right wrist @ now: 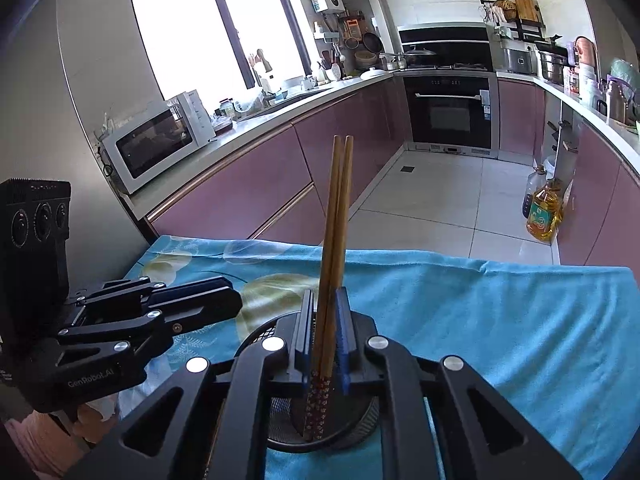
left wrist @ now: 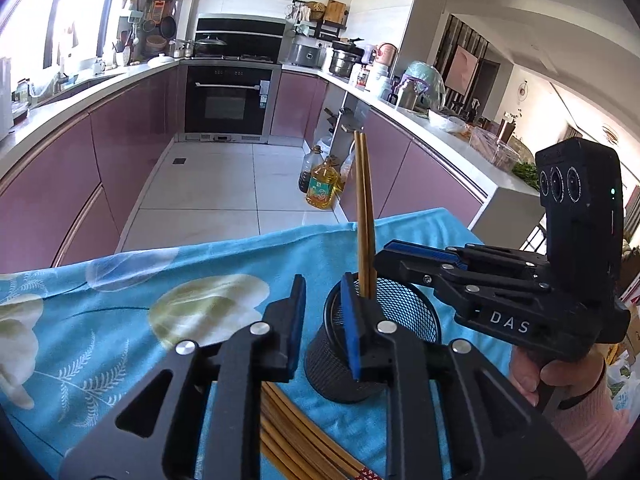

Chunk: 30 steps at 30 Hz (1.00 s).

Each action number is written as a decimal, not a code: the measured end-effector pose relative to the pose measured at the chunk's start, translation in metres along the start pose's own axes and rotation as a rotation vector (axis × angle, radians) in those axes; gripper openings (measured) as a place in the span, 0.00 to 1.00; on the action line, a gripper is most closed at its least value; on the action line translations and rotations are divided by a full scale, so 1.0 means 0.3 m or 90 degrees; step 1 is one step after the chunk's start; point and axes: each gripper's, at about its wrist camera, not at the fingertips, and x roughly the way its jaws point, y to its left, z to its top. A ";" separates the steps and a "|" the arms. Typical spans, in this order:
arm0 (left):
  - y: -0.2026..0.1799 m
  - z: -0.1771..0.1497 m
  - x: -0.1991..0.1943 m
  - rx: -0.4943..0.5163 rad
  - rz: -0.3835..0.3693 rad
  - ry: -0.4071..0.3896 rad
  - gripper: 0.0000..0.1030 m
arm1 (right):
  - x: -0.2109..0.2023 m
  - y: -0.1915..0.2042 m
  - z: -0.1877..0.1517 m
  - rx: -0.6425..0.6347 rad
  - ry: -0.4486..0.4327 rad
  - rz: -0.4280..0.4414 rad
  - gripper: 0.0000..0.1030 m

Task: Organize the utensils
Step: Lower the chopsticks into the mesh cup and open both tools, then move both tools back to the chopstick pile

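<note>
A black mesh cup point(left wrist: 376, 336) stands on the blue flowered cloth point(left wrist: 120, 320). A pair of wooden chopsticks point(left wrist: 364, 208) stands upright in it. My right gripper point(right wrist: 325, 320) is shut on that pair of chopsticks point(right wrist: 336, 220) just above the cup point(right wrist: 280, 428); it shows from the side in the left wrist view point(left wrist: 384, 254). My left gripper point(left wrist: 324, 312) is open and empty, its right finger beside the cup's near rim; it shows at the left of the right wrist view point(right wrist: 228, 300). Several loose chopsticks point(left wrist: 296, 444) lie on the cloth below my left gripper.
The cloth-covered table ends at a far edge point(right wrist: 480, 260), with tiled floor beyond. Oil bottles point(left wrist: 322, 186) stand on the floor by the pink cabinets. A microwave point(right wrist: 156, 140) sits on the left counter, an oven point(left wrist: 228, 100) at the back.
</note>
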 end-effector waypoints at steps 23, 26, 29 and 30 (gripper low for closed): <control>0.126 -0.348 -0.318 -0.043 0.162 -0.065 0.89 | -0.125 0.218 -0.305 -0.108 0.035 0.062 0.42; 0.131 -0.386 -0.297 -0.053 0.167 -0.038 0.89 | -0.082 0.215 -0.342 -0.099 0.063 0.045 0.42; 0.129 -0.419 -0.259 -0.060 0.174 -0.002 0.89 | -0.042 0.201 -0.375 -0.085 0.093 0.035 0.42; 0.129 -0.431 -0.242 -0.059 0.180 0.015 0.89 | -0.029 0.199 -0.386 -0.083 0.102 0.028 0.42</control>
